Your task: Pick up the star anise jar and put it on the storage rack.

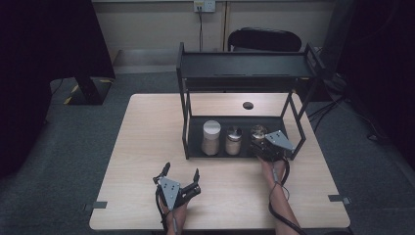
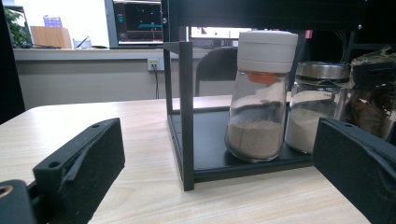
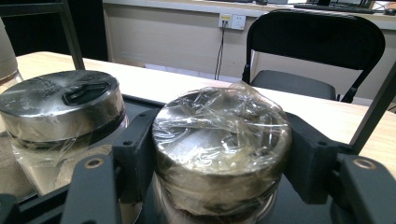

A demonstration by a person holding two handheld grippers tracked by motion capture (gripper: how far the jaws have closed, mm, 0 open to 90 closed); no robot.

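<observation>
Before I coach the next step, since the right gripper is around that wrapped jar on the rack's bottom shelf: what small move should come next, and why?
Probably lift the wrapped jar slightly, then draw it out toward the person. The right gripper is shut on it, the steel-lidded jar stands close beside it, and the rack has its upper shelf overhead, so a low, straight pull looks safest.

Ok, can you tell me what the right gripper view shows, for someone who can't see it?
Black tongs squeeze a jar with a plastic-wrapped metal lid. Beside it stands another metal-lidded jar on a black shelf tray, with a black chair behind the table.
</observation>
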